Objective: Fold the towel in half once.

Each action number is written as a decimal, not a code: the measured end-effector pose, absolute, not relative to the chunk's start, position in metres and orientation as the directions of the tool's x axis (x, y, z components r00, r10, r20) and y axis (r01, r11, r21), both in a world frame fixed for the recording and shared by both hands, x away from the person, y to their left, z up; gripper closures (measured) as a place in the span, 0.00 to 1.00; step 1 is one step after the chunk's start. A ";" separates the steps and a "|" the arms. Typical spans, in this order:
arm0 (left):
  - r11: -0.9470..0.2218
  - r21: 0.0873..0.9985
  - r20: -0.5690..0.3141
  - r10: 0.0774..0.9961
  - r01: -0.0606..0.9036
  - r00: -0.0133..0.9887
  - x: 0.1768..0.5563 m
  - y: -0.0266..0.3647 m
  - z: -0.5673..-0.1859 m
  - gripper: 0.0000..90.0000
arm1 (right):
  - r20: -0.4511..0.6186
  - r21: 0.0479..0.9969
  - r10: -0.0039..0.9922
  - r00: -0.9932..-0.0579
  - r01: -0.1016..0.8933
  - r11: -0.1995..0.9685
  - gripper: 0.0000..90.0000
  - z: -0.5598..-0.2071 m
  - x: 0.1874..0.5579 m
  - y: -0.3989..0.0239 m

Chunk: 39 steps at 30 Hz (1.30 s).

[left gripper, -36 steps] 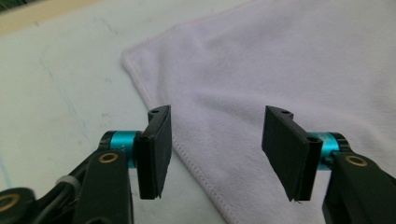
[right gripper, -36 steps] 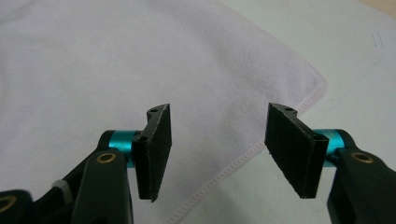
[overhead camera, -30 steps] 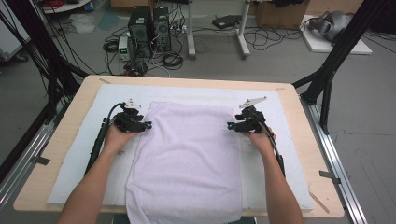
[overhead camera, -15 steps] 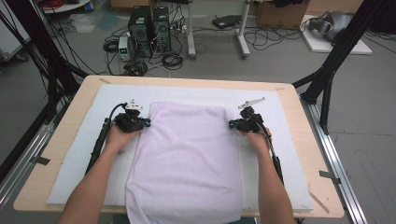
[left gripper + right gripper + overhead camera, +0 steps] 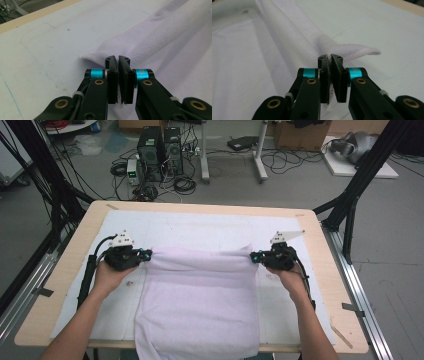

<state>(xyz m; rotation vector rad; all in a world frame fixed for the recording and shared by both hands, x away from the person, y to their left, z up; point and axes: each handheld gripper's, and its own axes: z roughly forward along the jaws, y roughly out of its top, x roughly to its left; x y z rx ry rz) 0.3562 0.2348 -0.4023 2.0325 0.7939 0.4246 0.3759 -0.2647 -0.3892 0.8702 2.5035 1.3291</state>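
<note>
**Grippers pinch towel's far corners**

Both black two-jaw grippers clamp a pale lilac terry-cloth towel [image 5: 200,300] on the white-covered wooden table [image 5: 65,270]. Left gripper [image 5: 149,255] nips the far-left corner, right gripper [image 5: 253,256] the far-right, jaws nearly together on cloth. Between them the far edge bunches into a raised fold; the near end hangs over the table's front edge.

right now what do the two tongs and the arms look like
Both tongs, left and right, are black, each with two flat black jaws, bright blue collars and brass-coloured pivot screws. A grey three-cornered plate sits on top of each, and a black cable trails back from each along the forearm. The person's forearms are bare, no sleeves showing.
</note>
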 end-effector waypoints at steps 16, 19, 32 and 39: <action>-0.415 0.830 0.014 0.684 0.373 0.730 0.318 0.245 -0.408 0.60 | 0.126 0.777 0.591 -0.797 0.450 0.440 0.56 -0.406 0.343 -0.264; -0.395 0.825 0.000 0.715 0.404 0.699 0.335 0.240 -0.410 0.60 | 0.116 0.761 0.608 -0.785 0.463 0.453 0.52 -0.405 0.359 -0.255; -0.445 0.739 -0.038 0.722 0.506 0.691 0.380 0.216 -0.442 0.79 | 0.104 0.659 0.660 -0.744 0.549 0.514 0.74 -0.437 0.392 -0.241; -0.449 0.749 -0.024 0.717 0.487 0.697 0.376 0.218 -0.434 0.95 | 0.101 0.675 0.617 -0.781 0.509 0.534 0.91 -0.431 0.389 -0.240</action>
